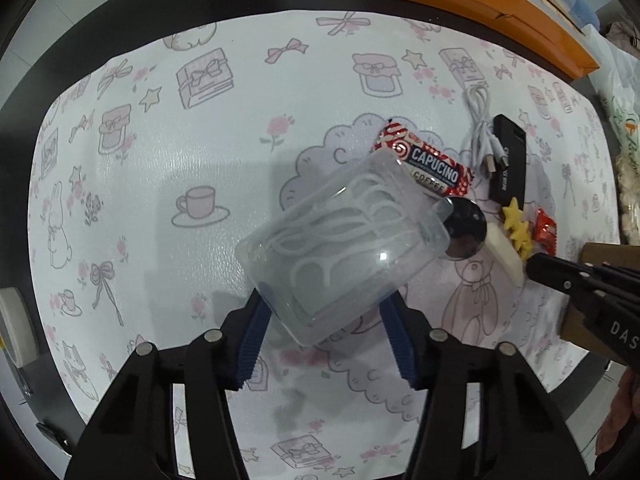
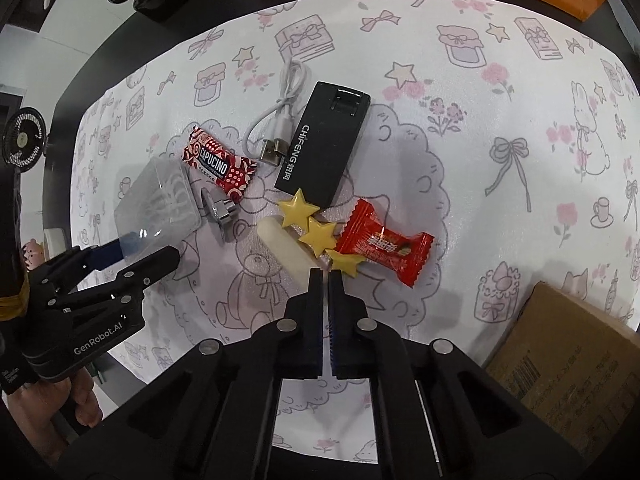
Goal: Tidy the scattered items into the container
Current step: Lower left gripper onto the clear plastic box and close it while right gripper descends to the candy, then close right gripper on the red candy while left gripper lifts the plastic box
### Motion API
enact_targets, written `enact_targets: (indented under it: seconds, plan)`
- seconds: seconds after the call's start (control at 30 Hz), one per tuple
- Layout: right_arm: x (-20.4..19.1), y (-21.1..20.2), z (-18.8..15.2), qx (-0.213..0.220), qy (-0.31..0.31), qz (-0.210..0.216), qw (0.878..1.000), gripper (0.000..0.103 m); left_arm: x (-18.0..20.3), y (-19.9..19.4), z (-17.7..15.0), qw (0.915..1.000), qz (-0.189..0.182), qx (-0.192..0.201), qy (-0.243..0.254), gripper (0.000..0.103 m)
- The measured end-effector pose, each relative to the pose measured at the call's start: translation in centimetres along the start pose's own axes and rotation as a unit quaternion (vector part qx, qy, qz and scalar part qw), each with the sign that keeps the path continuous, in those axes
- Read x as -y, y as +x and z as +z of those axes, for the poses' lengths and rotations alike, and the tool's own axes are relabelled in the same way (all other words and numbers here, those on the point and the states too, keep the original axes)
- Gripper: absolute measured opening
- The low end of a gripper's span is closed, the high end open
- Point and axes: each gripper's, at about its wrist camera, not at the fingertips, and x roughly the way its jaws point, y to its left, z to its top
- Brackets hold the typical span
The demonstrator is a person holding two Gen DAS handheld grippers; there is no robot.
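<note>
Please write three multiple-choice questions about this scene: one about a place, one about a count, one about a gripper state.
1. What lies directly beside the red Capucino coffee sachet?
A. cardboard box
B. clear plastic box of floss picks
C. orange box

2. How many yellow star shapes show?
A. one
B. three
C. five

3. How is the right gripper?
A. shut
B. wide open
C. out of view

Answers:
1 B: the clear plastic box touches the sachet's end.
2 B: three stars lie in a row.
3 A: its fingers nearly meet.

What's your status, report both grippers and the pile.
Left gripper clamping the clear plastic floss-pick box. Right gripper shut, tips at the yellow star hair clip. Red candy wrapper and cardboard box close alongside.
</note>
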Motion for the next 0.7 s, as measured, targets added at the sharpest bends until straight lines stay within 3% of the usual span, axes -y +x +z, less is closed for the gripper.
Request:
enact_targets:
  seconds: [0.23, 0.27, 0.3, 0.37, 0.4, 0.6, 0.7]
  plan:
    - [0.7, -1.4, -0.2, 0.025, 0.034, 0.005, 0.999, 0.006, -0.6, -0.7, -1.4, 0.9999, -0.008, 0.010, -0.008, 0.052]
    - [0.7, -1.4, -0.1, 0.027, 0.039, 0.002, 0.999, 0.012, -0.6, -0.7, -1.5, 0.9999, -0.009, 0.011, -0.010, 0.052]
    - [0.8, -1.3, -0.1, 0.028, 0.043, -0.003, 0.999, 0.029, -0.7, -0.6, -1.6, 0.9998, -0.011, 0.011, -0.011, 0.052]
    - [1.1, -1.1, -0.2, 0.027, 0.051, -0.007, 0.998, 0.044, -0.6, -0.5, -1.8, 0.9998, -0.013, 0.010, -0.011, 0.052]
    - [1.3, -1.2, 0.0, 0.026, 0.053, -0.010, 0.998, 0.047, -0.6, -0.4, -1.8, 0.9998, -0.014, 0.009, -0.011, 0.052]
    - [0.9, -0.2, 1.5, 0.016, 0.035, -0.057, 0.998, 0.047, -0.5, 0.3, -1.9, 0.9998, -0.016, 0.005, -0.010, 0.052]
    - [1.1, 0.2, 2.0, 0.013, 0.040, -0.058, 0.997, 0.047, -0.3, 0.5, -1.8, 0.9998, -0.018, 0.005, -0.008, 0.052]
